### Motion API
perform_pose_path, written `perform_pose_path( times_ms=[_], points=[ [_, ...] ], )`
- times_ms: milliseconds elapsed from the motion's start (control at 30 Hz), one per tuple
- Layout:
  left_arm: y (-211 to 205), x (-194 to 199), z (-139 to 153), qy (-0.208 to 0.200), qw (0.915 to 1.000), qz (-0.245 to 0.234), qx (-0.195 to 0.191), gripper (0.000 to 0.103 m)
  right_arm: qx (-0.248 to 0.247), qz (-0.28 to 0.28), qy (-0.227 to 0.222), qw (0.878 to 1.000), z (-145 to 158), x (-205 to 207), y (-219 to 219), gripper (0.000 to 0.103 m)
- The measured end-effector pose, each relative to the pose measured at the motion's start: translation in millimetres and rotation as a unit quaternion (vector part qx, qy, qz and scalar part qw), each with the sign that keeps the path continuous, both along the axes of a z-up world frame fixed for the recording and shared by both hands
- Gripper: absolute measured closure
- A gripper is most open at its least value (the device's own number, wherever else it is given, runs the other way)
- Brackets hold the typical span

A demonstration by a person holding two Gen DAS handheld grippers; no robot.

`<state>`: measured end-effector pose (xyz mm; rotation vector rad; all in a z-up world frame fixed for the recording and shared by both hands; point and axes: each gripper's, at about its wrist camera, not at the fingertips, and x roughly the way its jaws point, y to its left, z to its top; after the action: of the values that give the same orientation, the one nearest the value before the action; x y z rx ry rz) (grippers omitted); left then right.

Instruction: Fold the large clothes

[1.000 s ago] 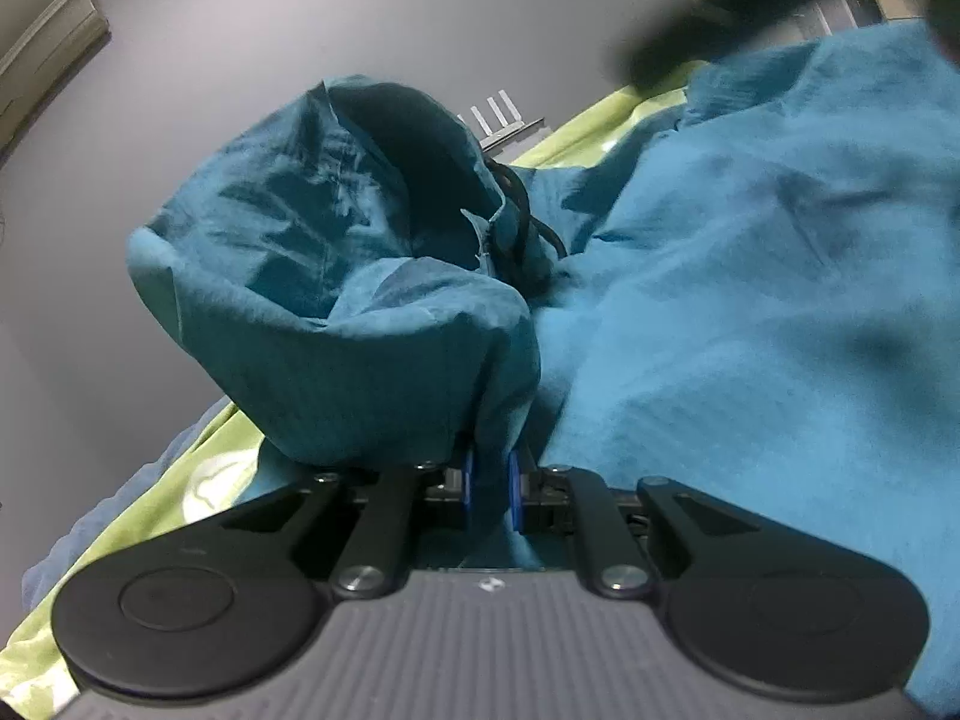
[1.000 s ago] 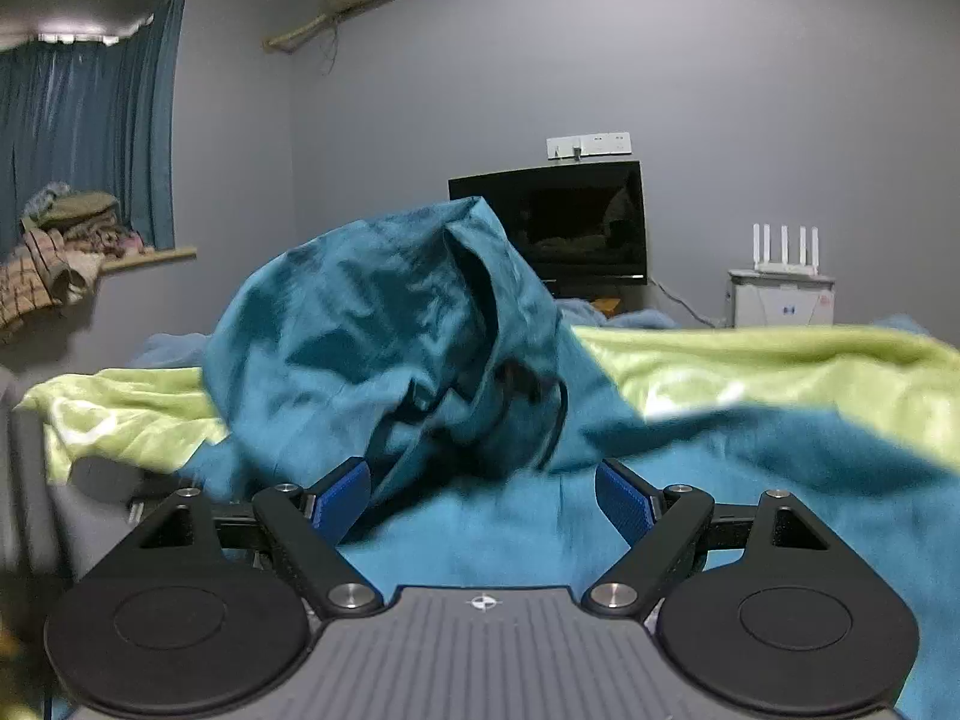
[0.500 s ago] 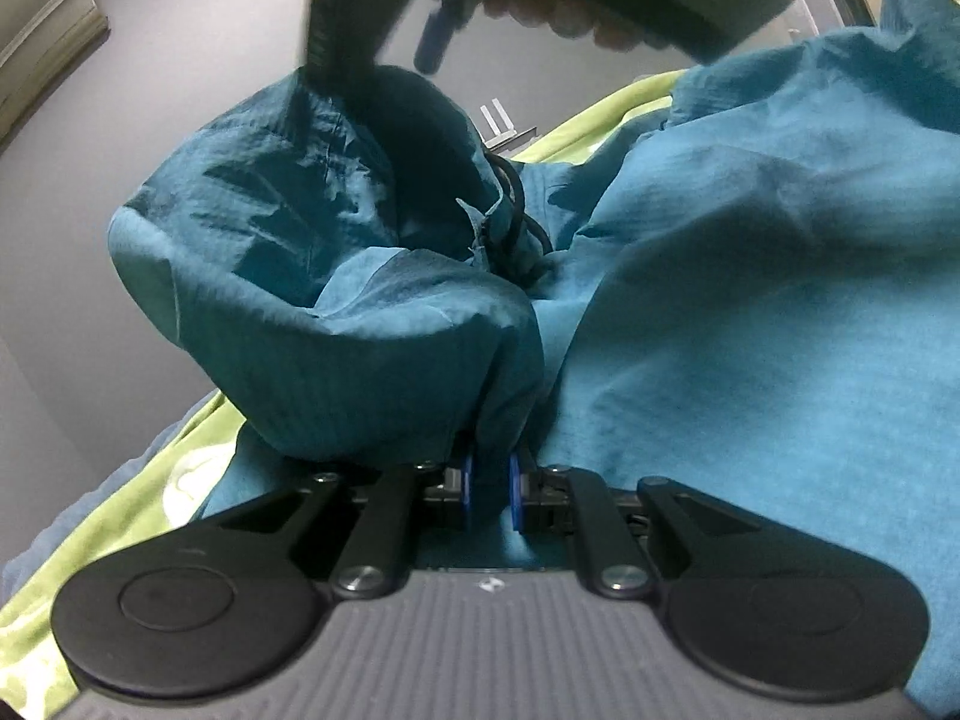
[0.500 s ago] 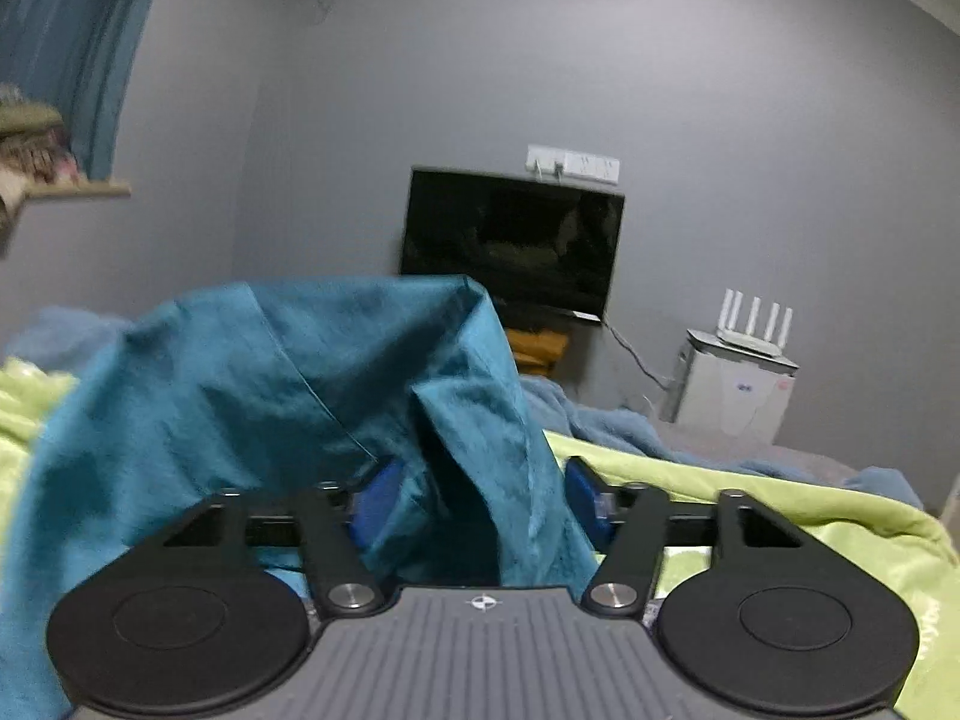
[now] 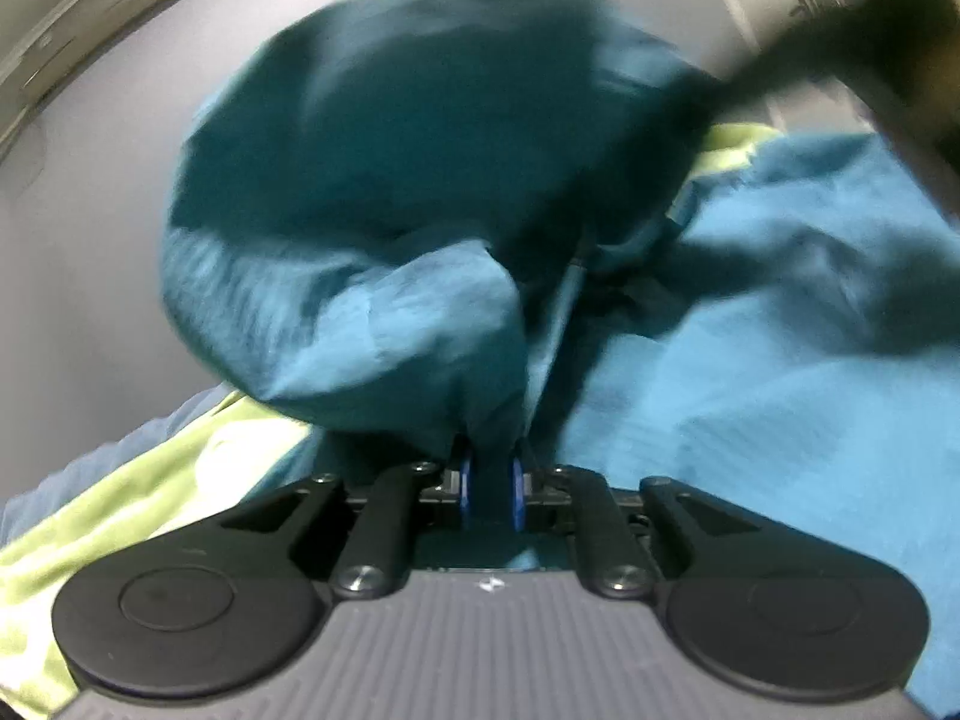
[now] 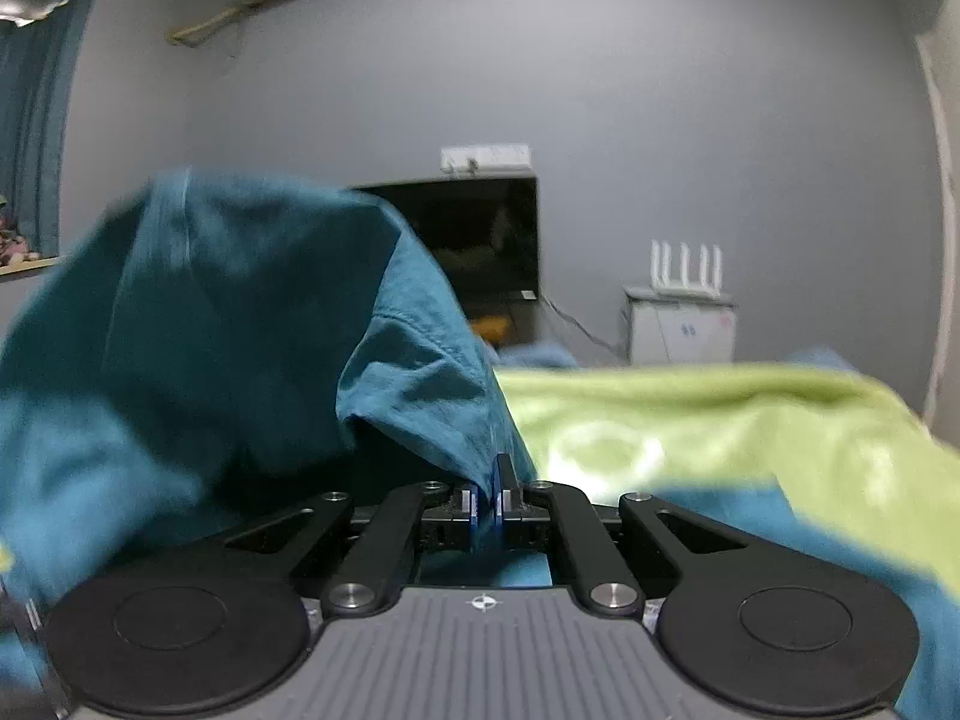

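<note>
A large teal garment [image 5: 750,360] lies over a lime green blanket [image 5: 120,510] on a bed. My left gripper [image 5: 491,492] is shut on a fold of the garment, and the cloth bulges up above it, blurred by motion. My right gripper [image 6: 487,504] is shut on another edge of the teal garment [image 6: 210,330], which rises in a hump to its left. The right gripper's dark body [image 5: 888,18] shows blurred at the top right of the left wrist view.
The green blanket [image 6: 720,432] spreads to the right. Behind the bed are a dark TV [image 6: 480,240], a white router [image 6: 684,270] on a white cabinet, grey walls and a blue curtain [image 6: 30,150] at left.
My right gripper has closed on the garment's edge; it was open one second ago. The cloth hump has been lifted and both views have shifted. My left gripper stays shut on the fabric.
</note>
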<state>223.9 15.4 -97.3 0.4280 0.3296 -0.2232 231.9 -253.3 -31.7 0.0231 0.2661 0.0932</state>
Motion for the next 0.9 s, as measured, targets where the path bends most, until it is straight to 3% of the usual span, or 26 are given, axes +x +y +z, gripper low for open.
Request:
perform_pose_path(
  times_ms=[100,167,233,300,367,433,600,700,800,900],
  points=[
    [10,-9,10,0.005,0.9996,0.018,-0.019,0.089,0.029,-0.007,0.036,0.999,-27,-16,-20,0.097],
    [16,-15,14,0.030,0.9986,0.027,-0.035,0.068,0.051,-0.005,0.062,0.997,-41,-26,-29,0.092],
    [22,-26,21,0.048,0.9971,0.029,-0.052,0.061,0.061,-0.008,0.079,0.995,-50,-38,-36,0.065],
    [22,-45,32,0.030,0.9977,0.023,-0.056,0.051,0.078,-0.009,0.084,0.993,-54,-52,-45,0.059],
    [18,-75,47,-0.029,0.9985,0.009,-0.046,0.023,0.084,-0.003,0.077,0.993,-52,-68,-52,0.057],
    [15,-99,61,-0.077,0.9955,-0.005,-0.054,0.020,0.086,0.000,0.056,0.995,-46,-83,-57,0.050],
    [8,-104,102,-0.119,0.9880,-0.011,-0.097,0.015,0.099,0.021,-0.007,0.995,-7,-91,-54,0.050],
    [12,-89,125,-0.120,0.9778,0.000,-0.172,0.015,0.093,0.047,-0.029,0.994,19,-82,-37,0.050],
    [12,-64,134,-0.095,0.9715,0.024,-0.216,0.007,0.071,0.073,-0.034,0.994,34,-66,-16,0.051],
    [11,-27,125,-0.009,0.9724,0.025,-0.232,0.008,0.058,0.092,0.016,0.994,32,-40,-3,0.051]
  ],
)
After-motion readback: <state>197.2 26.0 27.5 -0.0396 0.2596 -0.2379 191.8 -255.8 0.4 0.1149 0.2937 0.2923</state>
